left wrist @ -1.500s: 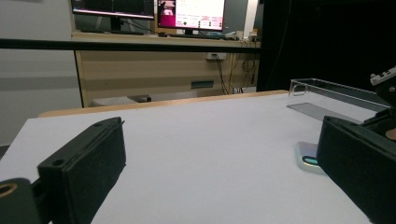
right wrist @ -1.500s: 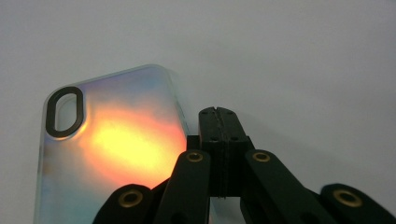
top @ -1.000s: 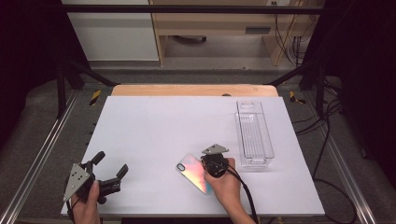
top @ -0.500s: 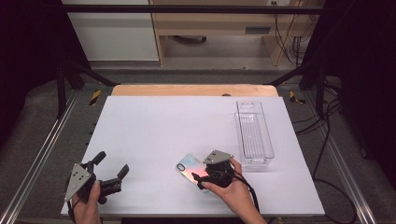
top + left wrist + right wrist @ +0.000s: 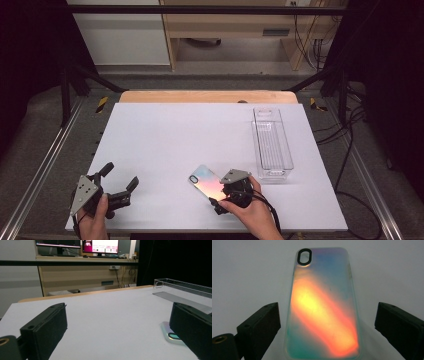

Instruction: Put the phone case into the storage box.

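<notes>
At the table's near edge, the right tool [image 5: 220, 206], jaws just spread wide, straddles the iridescent phone case [image 5: 324, 307], whose long axis runs straight ahead.

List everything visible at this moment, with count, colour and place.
Phone case: one, iridescent orange, blue and green, flat on the table's near middle, between the right gripper's jaws but apart from both.
Clear tray: one, transparent, long, right side of the table, lying front to back.
Table: one, white top with a wooden far edge.
Monitors: two, lit, on a desk beyond the table.
Left gripper: one, black, near left corner, jaws open, nothing between them.
Right gripper: one, black, jaws just opened, at the case's near end.
Hands: two, one on each gripper.
</notes>
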### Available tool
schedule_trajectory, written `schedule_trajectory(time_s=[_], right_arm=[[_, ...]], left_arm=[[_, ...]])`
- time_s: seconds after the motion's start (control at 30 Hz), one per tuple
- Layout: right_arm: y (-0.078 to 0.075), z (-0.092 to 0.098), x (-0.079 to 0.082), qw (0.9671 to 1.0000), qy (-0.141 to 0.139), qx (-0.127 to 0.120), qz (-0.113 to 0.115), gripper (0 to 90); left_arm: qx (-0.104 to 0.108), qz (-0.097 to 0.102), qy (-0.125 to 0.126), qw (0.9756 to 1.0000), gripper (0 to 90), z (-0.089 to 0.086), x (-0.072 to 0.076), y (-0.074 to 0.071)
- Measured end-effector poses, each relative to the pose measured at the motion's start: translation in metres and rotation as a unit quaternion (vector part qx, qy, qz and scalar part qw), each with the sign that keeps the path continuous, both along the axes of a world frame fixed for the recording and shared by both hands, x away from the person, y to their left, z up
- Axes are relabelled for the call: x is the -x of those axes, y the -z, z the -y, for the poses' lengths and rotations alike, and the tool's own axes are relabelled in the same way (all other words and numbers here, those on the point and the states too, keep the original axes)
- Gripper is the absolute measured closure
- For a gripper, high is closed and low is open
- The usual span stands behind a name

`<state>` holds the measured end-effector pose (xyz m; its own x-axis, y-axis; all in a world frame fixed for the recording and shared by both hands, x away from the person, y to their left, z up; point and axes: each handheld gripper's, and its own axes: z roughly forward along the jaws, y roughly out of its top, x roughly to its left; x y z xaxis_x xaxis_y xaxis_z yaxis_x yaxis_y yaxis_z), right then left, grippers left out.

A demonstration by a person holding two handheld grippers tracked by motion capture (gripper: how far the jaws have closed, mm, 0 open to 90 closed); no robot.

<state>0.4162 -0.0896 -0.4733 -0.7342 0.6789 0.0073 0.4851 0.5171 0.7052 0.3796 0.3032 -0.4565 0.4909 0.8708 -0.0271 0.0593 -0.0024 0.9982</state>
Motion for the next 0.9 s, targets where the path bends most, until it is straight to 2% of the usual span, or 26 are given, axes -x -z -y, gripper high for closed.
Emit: schedule_trajectory(time_s=[0.27, 0.7, 0.9], right_arm=[[0.01, 0.0, 0.004, 1.0, 0.003, -0.004, -0.006, 6.9], [0.018, -0.004, 0.007, 0.9999, 0.006, -0.004, 0.009, 9.2], [0.019, 0.001, 0.008, 0.9997, 0.012, -0.016, 0.017, 16.4]], left_arm=[[-0.004, 0.0, 0.002, 1.0, 0.9, 0.001, 0.0, 0.0], [-0.01, -0.001, 0.005, 0.9999, 0.9, 0.004, 0.0, 0.0], [-0.008, -0.001, 0.009, 0.9999, 0.9, 0.006, 0.001, 0.0]])
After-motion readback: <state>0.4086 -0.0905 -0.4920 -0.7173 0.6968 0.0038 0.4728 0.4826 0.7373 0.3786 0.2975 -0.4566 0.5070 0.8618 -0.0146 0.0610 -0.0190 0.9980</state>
